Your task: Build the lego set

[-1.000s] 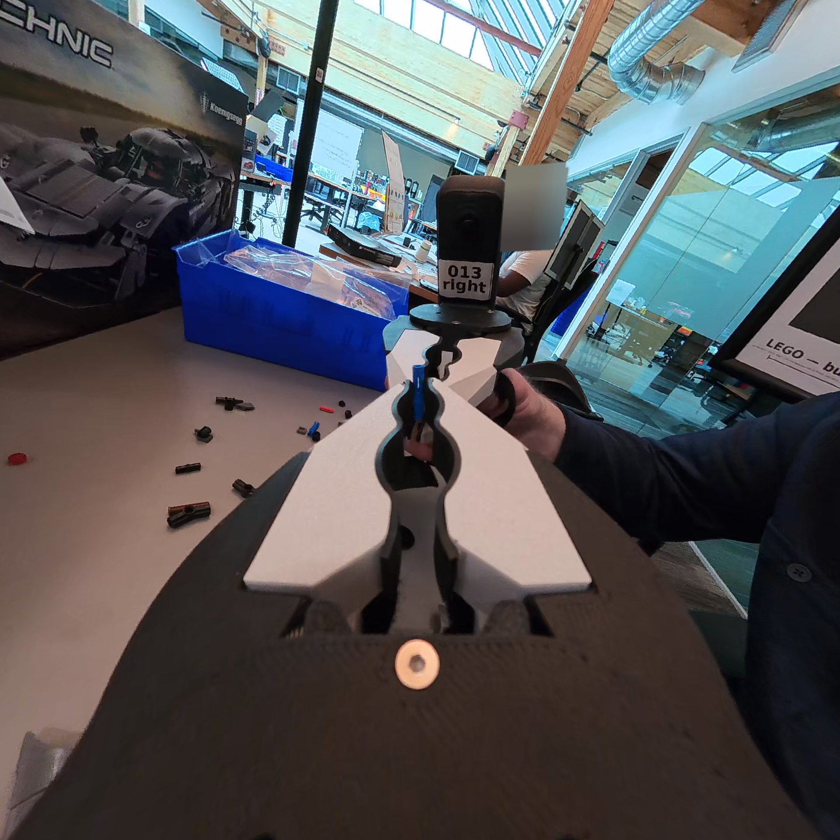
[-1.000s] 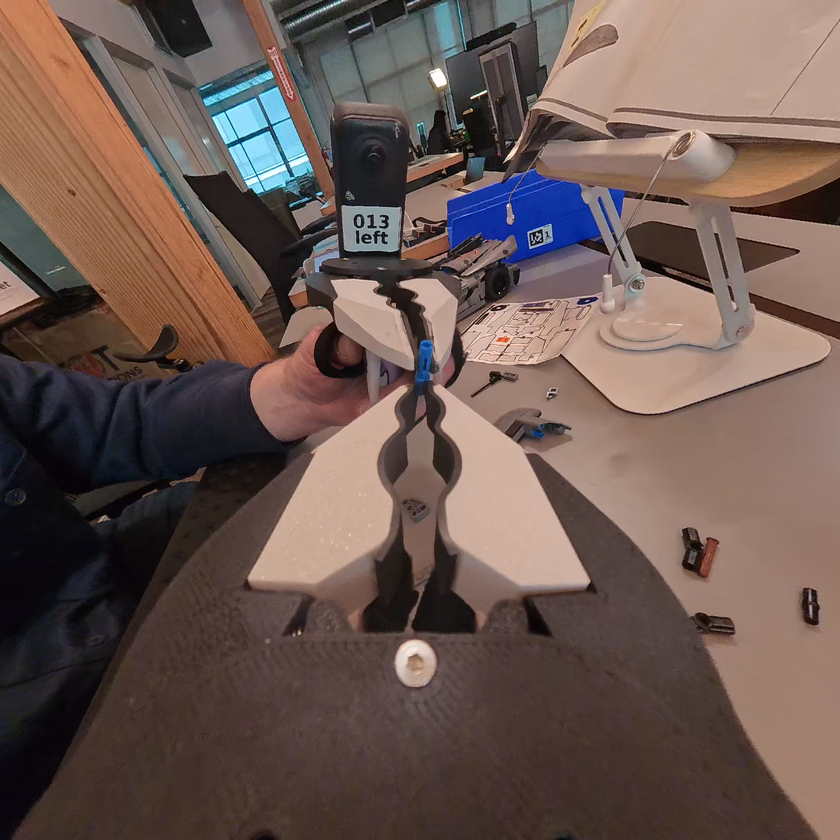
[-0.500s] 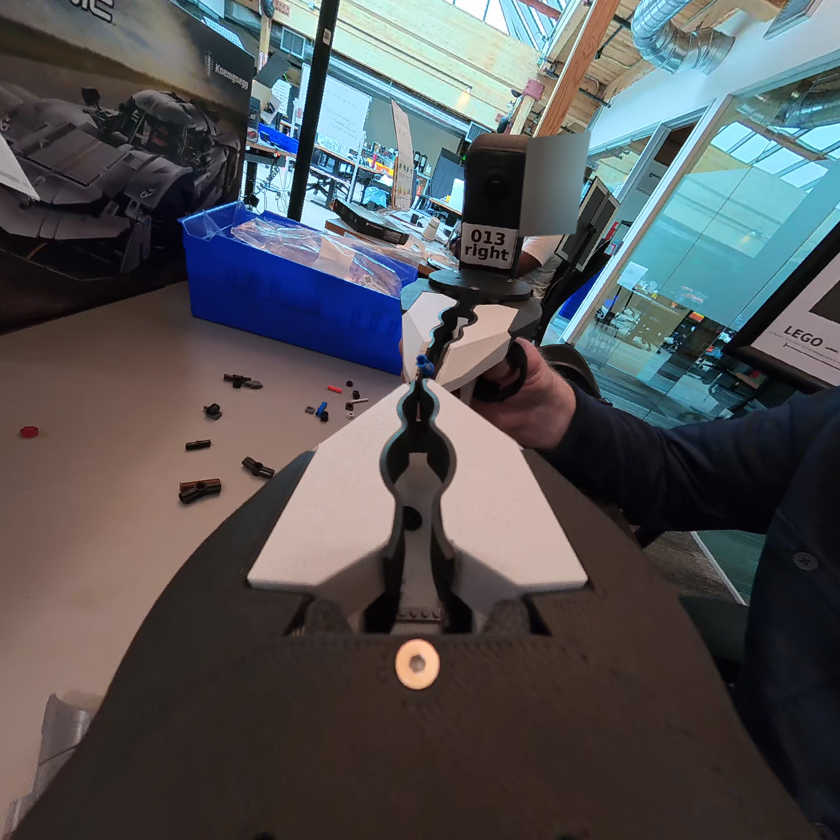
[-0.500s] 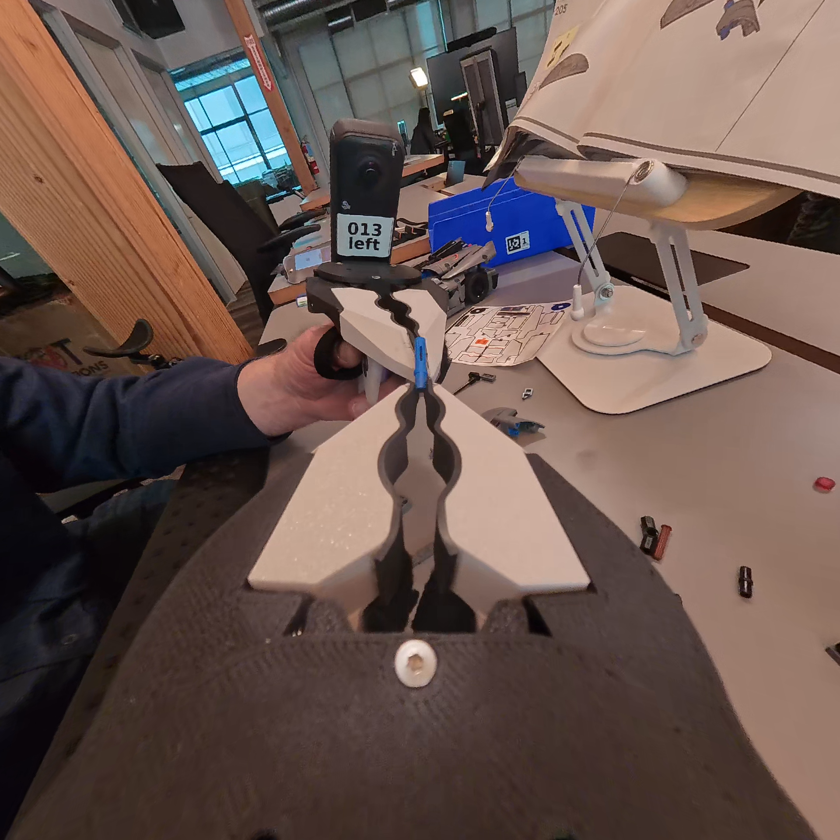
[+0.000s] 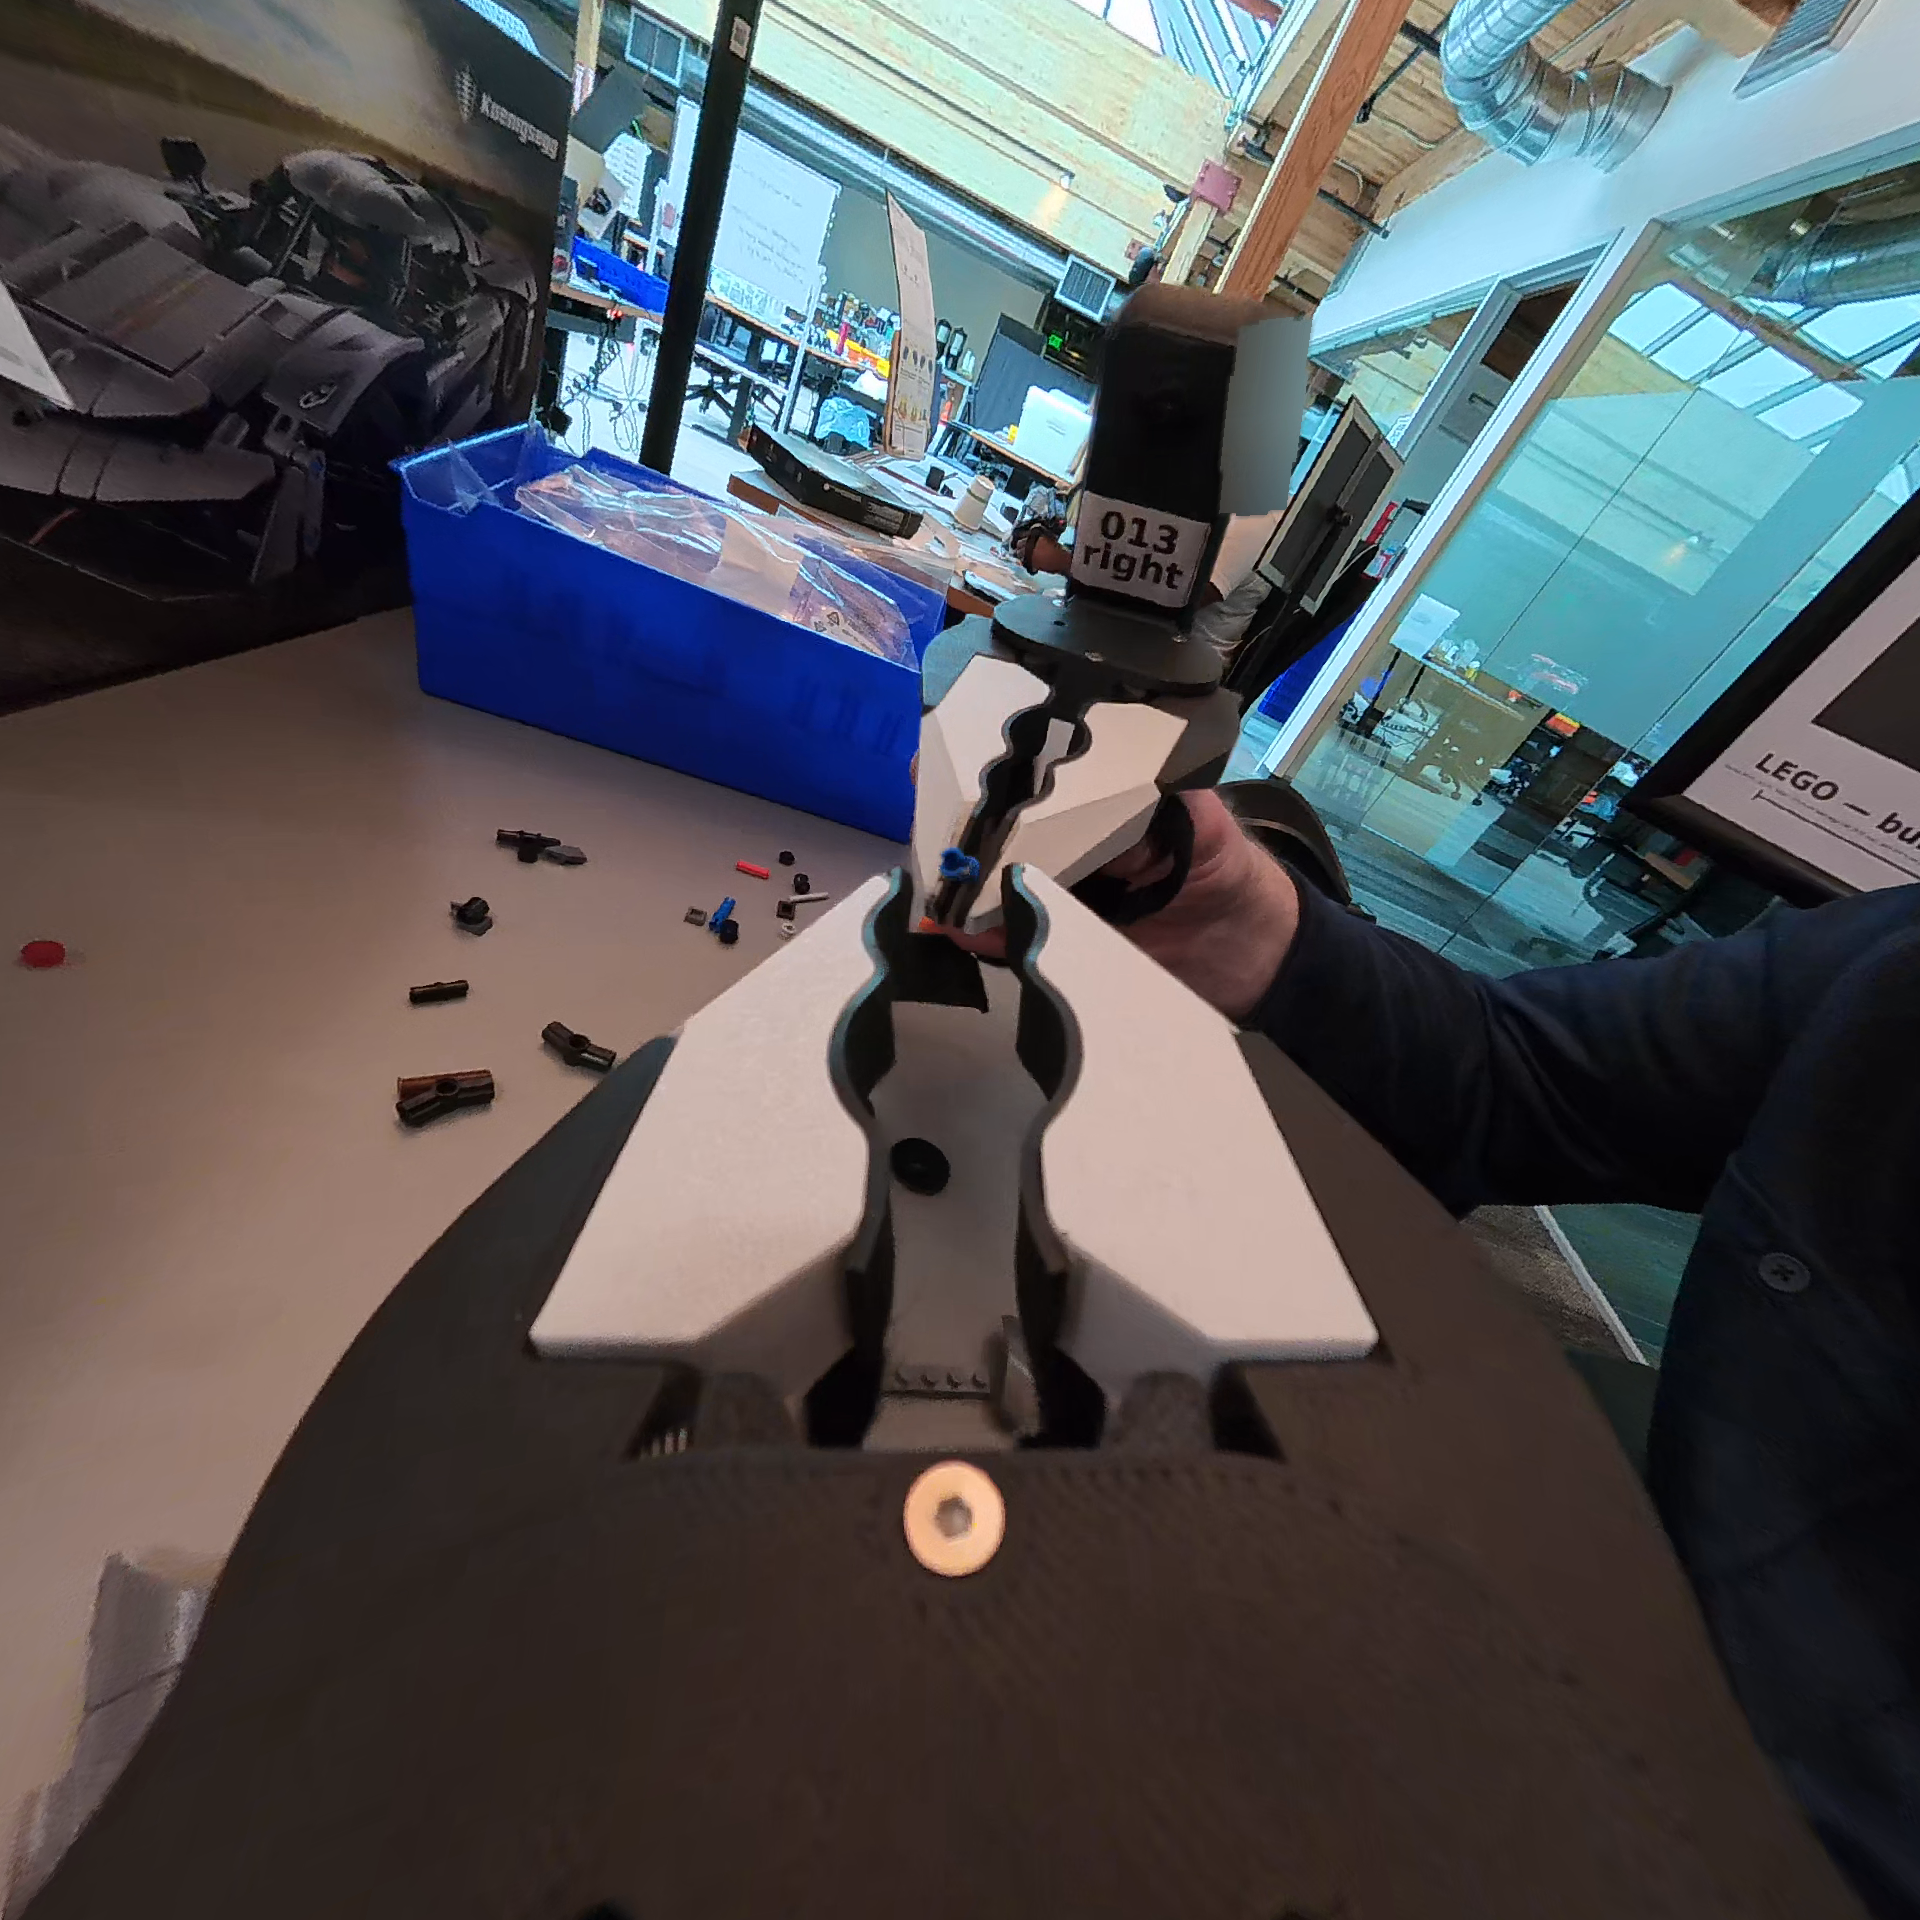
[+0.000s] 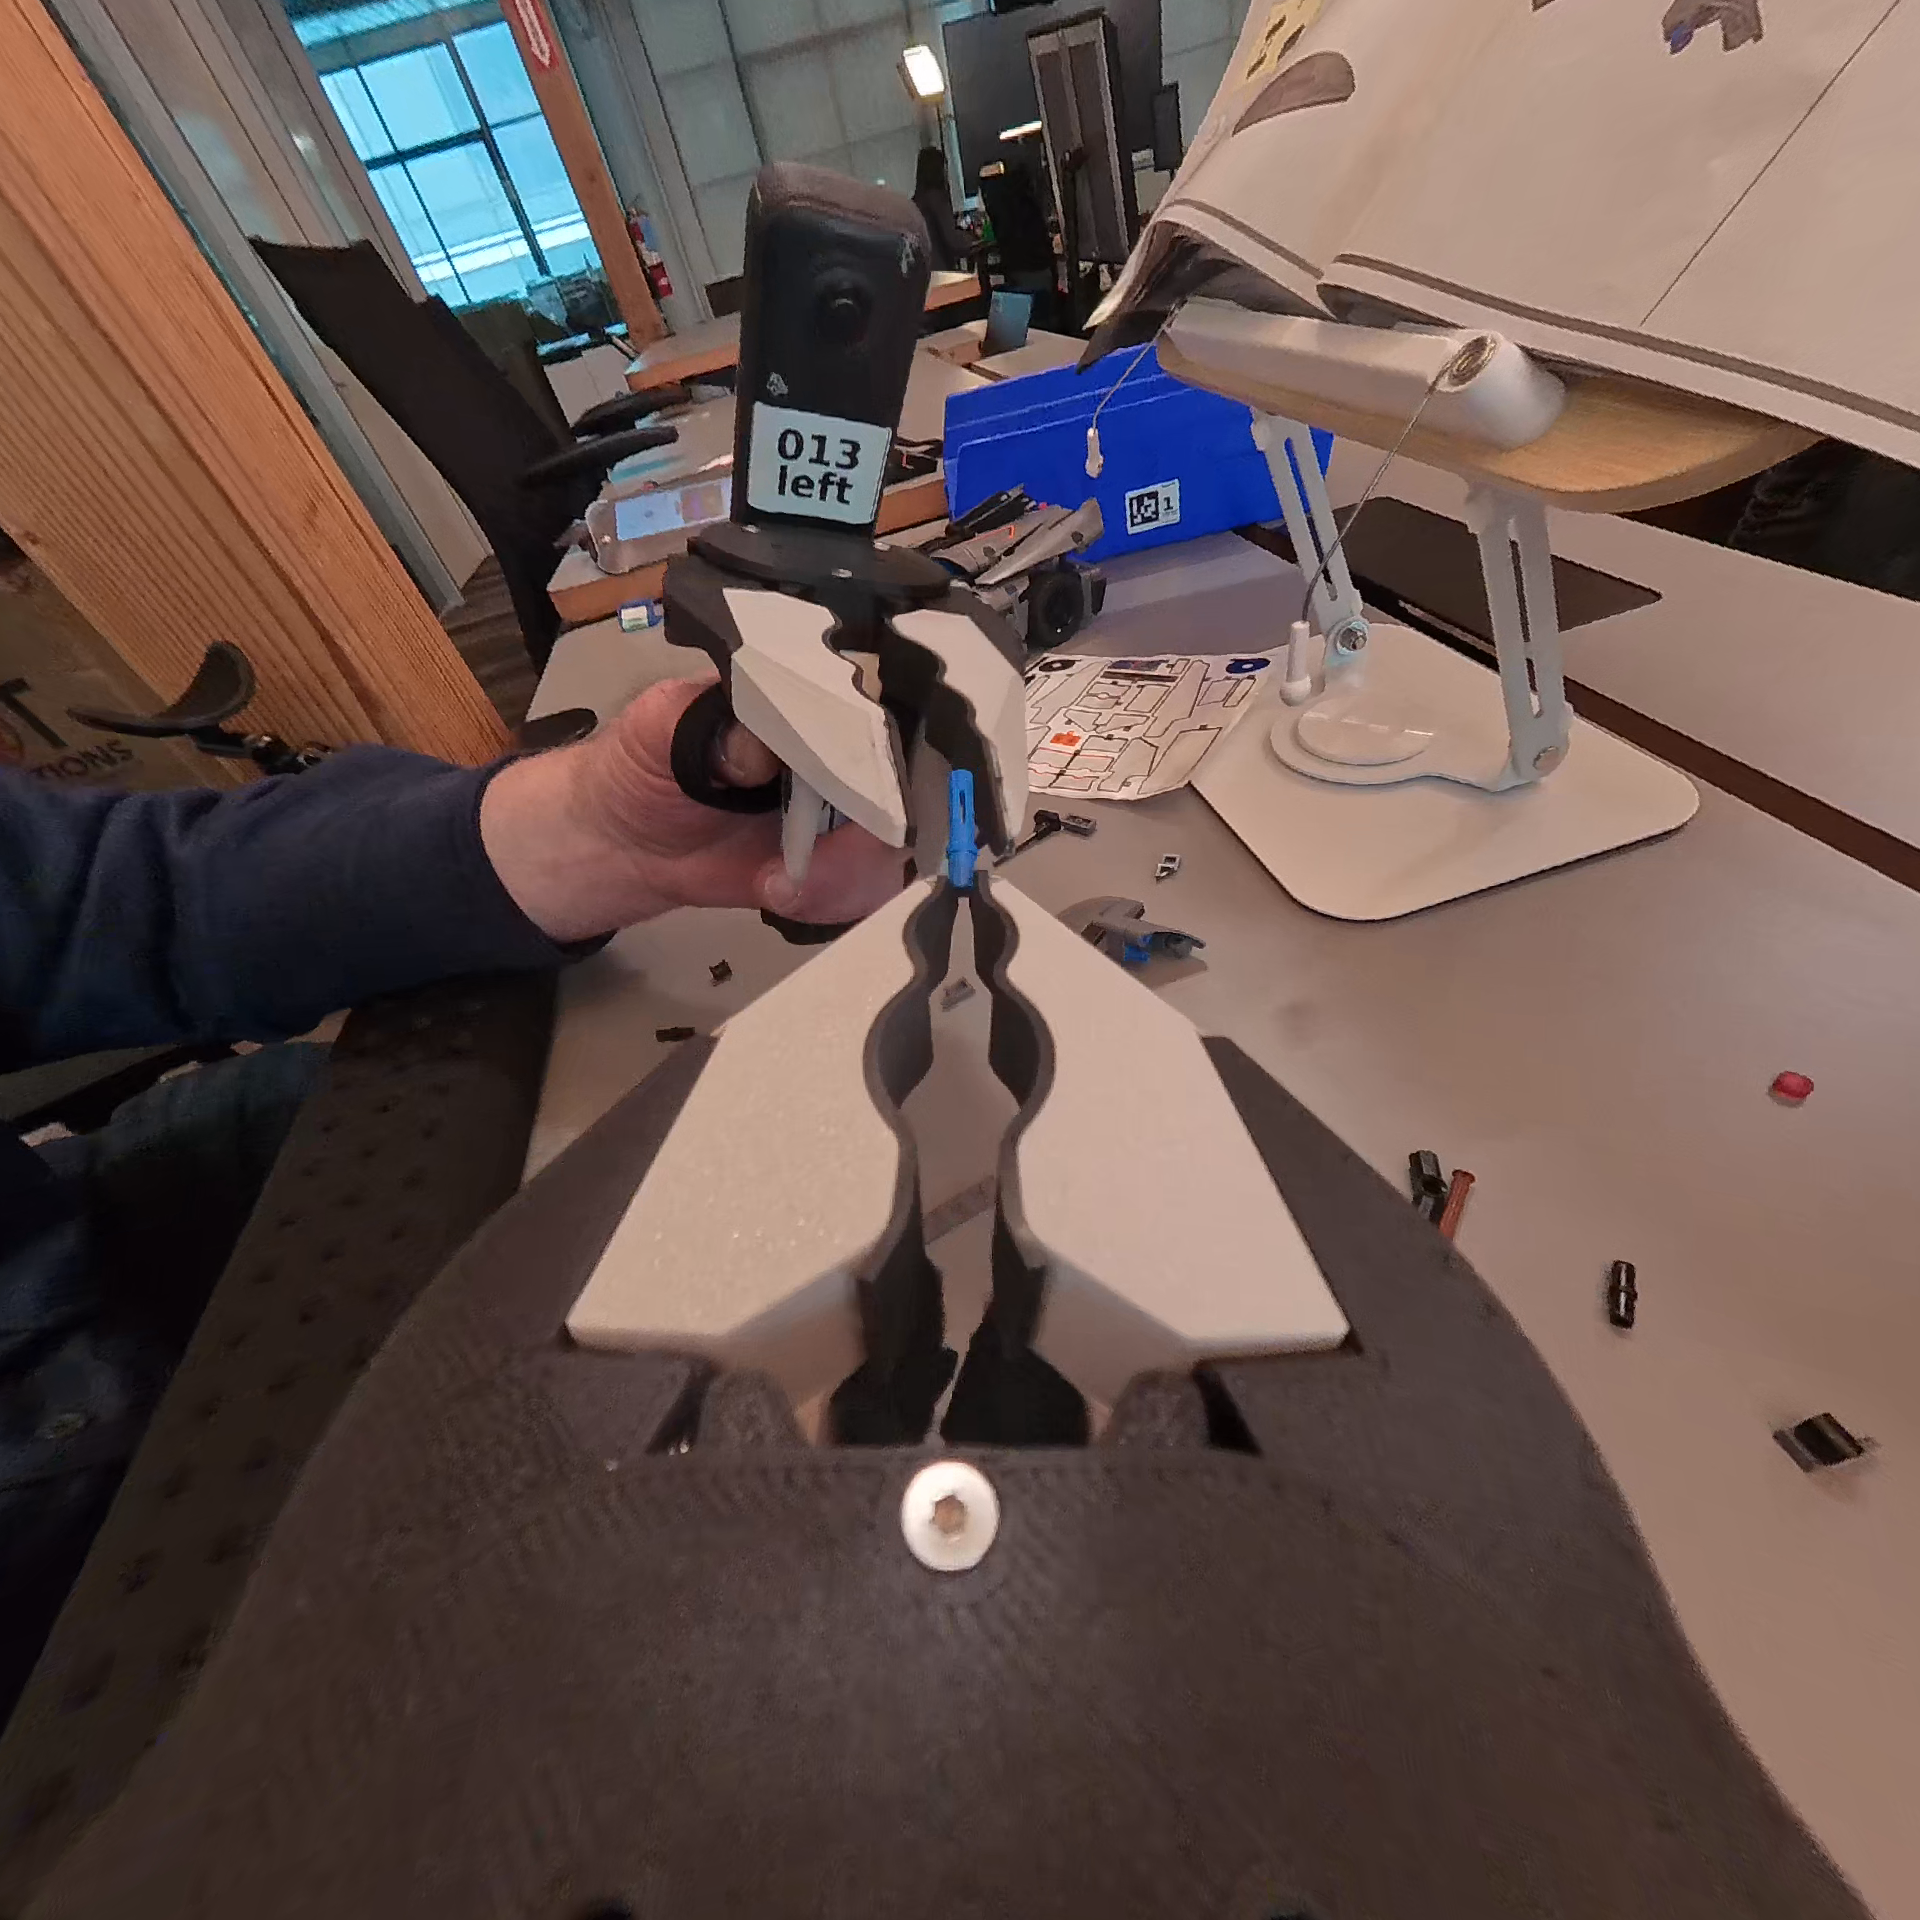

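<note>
Dark navy buttoned sleeves, white-fingered hand-held grippers

Each hand-held gripper [image 5: 951, 904] has wavy black finger pads [image 5: 862, 1039], a textured black body and one silver hex screw [image 5: 953, 1524].

The pin [image 6: 960, 812] was bright blue, and the bin [image 5: 665, 665] at ten o'clock a deeper blue. Both grippers wore white fingers [image 5: 748, 1122] with black linings; the table [image 5: 208, 831] was pale grey.
</note>
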Available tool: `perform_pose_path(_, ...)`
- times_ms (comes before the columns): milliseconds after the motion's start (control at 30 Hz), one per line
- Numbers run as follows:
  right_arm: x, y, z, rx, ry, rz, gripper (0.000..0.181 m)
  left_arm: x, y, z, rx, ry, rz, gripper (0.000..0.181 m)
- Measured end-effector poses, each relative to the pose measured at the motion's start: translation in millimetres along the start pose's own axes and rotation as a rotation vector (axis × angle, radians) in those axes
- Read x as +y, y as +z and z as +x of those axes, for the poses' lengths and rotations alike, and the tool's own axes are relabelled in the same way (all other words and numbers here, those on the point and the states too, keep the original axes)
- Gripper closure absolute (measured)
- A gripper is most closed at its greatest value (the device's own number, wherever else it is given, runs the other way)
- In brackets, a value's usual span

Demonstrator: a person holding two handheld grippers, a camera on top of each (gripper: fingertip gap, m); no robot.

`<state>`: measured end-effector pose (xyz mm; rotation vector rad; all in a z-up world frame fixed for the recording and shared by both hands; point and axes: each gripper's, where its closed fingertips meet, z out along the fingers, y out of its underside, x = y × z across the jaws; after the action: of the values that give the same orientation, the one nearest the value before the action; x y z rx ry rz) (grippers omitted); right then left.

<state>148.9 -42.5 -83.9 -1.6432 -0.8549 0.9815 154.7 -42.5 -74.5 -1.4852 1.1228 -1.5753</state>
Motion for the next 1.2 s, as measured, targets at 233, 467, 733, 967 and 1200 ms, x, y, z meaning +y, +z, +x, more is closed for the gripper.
perform_pose_path(233,4.0,2.4,-2.7,0.008,-0.041,-0.037,0.180,2.7,-7.9,-0.1,-0.013,0.009,-0.048,0.172)
perform_pose_path(467,8.4,4.8,-3.3,0.014,-0.060,-0.065,0.179,12.0,0.6,1.3,-0.002,0.013,-0.087,0.177)
perform_pose_path(733,11.2,6.8,-3.8,0.017,-0.072,-0.082,0.179,6.8,-1.9,3.1,0.016,-0.007,-0.055,0.174)
perform_pose_path(967,11.2,7.2,-3.3,0.021,-0.072,-0.080,0.179,7.8,-1.8,1.1,-0.009,0.009,-0.063,0.179)
perform_pose_path(1200,8.9,5.9,-2.4,0.022,-0.067,-0.066,0.179,7.0,-1.5,1.8,0.011,-0.012,-0.054,0.177)
